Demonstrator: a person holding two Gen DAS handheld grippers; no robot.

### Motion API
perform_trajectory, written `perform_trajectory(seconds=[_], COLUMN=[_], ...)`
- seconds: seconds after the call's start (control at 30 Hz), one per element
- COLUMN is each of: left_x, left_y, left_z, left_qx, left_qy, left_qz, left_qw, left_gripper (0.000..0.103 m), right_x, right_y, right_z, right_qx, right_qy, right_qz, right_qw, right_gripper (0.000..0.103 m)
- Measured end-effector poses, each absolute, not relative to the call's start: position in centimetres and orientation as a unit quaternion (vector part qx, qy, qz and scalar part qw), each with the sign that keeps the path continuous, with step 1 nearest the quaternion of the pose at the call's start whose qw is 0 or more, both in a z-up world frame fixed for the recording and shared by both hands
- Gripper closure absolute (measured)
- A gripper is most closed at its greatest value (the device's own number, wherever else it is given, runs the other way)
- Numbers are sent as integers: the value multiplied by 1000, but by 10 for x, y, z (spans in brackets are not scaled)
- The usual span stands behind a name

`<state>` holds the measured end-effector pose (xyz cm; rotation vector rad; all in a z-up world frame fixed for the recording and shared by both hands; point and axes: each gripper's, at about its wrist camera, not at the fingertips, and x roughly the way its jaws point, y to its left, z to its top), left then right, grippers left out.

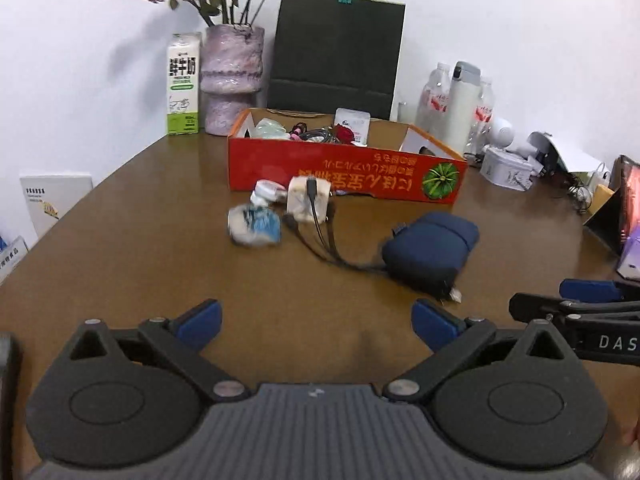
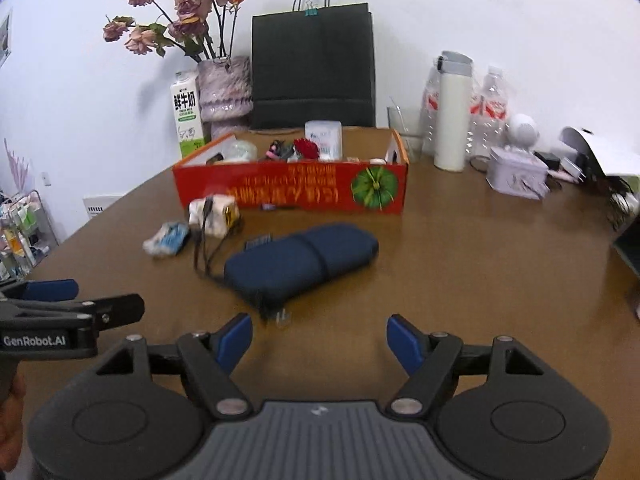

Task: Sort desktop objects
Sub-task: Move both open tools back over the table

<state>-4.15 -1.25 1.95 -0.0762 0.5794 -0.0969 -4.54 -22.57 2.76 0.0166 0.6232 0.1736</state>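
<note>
Your left gripper (image 1: 316,322) sits at the bottom of its frame with the blue fingers spread wide and nothing between them, and your right gripper (image 2: 319,340) is the same deal, released and hovering low over the brown table (image 1: 140,264). Up from your right fingers, just past the tips in the middle of the frame, lies the navy pouch (image 2: 300,262), a soft zip case with black cables (image 2: 204,248) trailing off its left end. Those cables run up to a cream block-shaped thing (image 2: 214,210) left of centre, and a crumpled white-and-blue wrapper (image 2: 168,238) lies just beside it. Behind all that, mid-frame, the red cardboard box (image 2: 292,190) with the green pumpkin print already holds a jumble of small stuff, too blurry to name.
</note>
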Motion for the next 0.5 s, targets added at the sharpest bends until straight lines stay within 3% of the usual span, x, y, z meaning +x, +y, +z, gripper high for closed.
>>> perform_trajectory(seconds=[0.3,0.5], left_x=[-69,-68], left_y=[-13,-6], left_z=[3,0], left_qx=[-1,-26], left_qy=[258,267], left_qz=[-31,-31], left_qw=[966,963], left_gripper=[0,0], right_x=[-91,-90], right_y=[-223,-244], right_z=[4,0], right_qx=[27,97], right_qy=[275,276], right_qz=[65,49], right_qw=[959,955], right_gripper=[23,23])
